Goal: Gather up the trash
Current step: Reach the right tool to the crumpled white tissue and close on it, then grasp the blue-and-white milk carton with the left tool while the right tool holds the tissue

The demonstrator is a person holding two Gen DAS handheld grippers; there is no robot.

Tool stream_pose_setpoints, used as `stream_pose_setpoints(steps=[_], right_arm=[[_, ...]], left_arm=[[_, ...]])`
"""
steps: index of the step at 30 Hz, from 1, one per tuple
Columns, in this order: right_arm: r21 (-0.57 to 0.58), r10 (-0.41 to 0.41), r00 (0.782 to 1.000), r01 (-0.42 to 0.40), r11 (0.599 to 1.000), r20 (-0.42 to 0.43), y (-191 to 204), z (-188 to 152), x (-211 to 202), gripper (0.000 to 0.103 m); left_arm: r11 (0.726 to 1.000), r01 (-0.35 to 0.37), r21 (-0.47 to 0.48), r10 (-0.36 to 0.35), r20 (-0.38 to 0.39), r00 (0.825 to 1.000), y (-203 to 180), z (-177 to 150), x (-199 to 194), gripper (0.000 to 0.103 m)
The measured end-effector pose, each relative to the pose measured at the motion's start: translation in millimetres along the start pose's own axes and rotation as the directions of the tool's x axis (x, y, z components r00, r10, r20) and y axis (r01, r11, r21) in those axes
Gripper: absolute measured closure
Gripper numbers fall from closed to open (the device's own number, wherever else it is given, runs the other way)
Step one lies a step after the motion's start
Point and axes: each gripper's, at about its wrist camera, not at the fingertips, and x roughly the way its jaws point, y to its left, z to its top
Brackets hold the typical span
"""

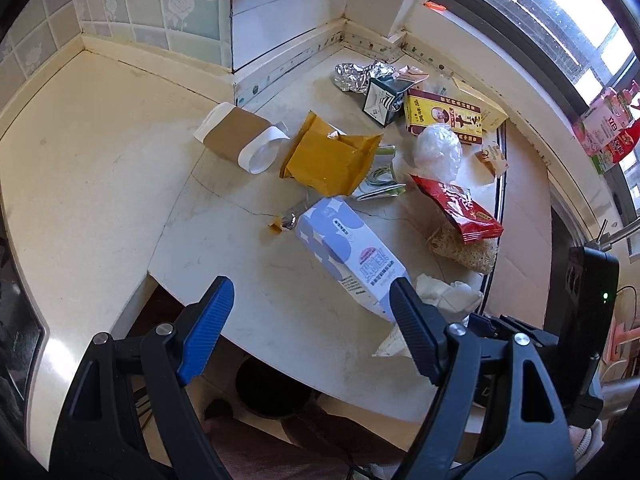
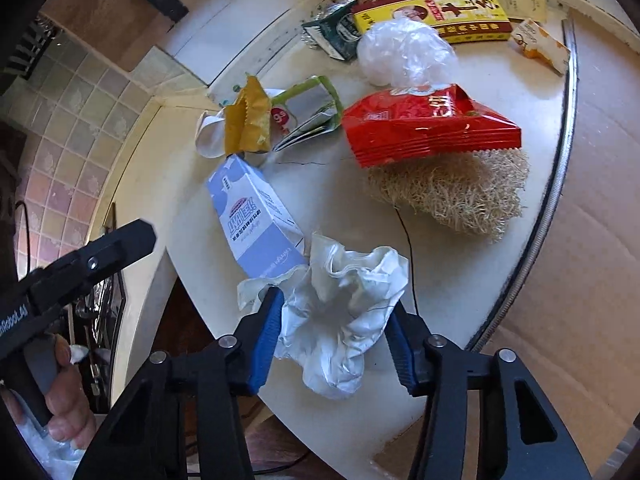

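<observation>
Tissue [image 2: 340, 320]: between right gripper [image 2: 334, 340] fingers, beside carton's [image 2: 256, 216] near end.
Right jaws: half-spread, flanking tissue; contact unclear.
Left gripper [image 1: 312, 320]: spread, empty.

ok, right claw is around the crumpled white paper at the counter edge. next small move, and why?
Probably close the right claw fully on the crumpled white paper. Its pads already flank the wad on both sides, but the right pad does not clearly press it yet. The wad touches the blue-and-white carton, so squeeze before lifting. The left claw stands open and empty.
</observation>
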Motion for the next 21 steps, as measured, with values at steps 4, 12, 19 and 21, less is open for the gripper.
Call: stream_pose_setpoints(steps=[4, 12, 19, 21], right_arm=[[-0.031, -0.006, 0.999, 0.007, 1.000, 0.032, 4, -5, -5, 0.059], [-0.090, -0.037, 0.992, 0.048, 0.995, 0.120, 10, -18, -46, 0.060], [-0.075, -0.034, 0.992, 0.043, 0.996, 0.119, -3, -25, -63, 0.060], [-0.072, -0.030, 0.993, 0.038, 0.997, 0.114, -5, -24, -63, 0.060]], left_arm=[[1.000, 0.006, -0.014, -0.006, -0.018, 1.000, -9, 4, 10, 0.026], [0.998, -0.055, -0.009, 0.055, -0.044, 0.998, -33, 18, 41, 0.026], [0.997, -0.068, -0.034, 0.064, -0.113, 0.992, -39, 21, 68, 0.025], [0.997, -0.053, -0.056, 0.046, -0.117, 0.992, -38, 21, 71, 0.024]])
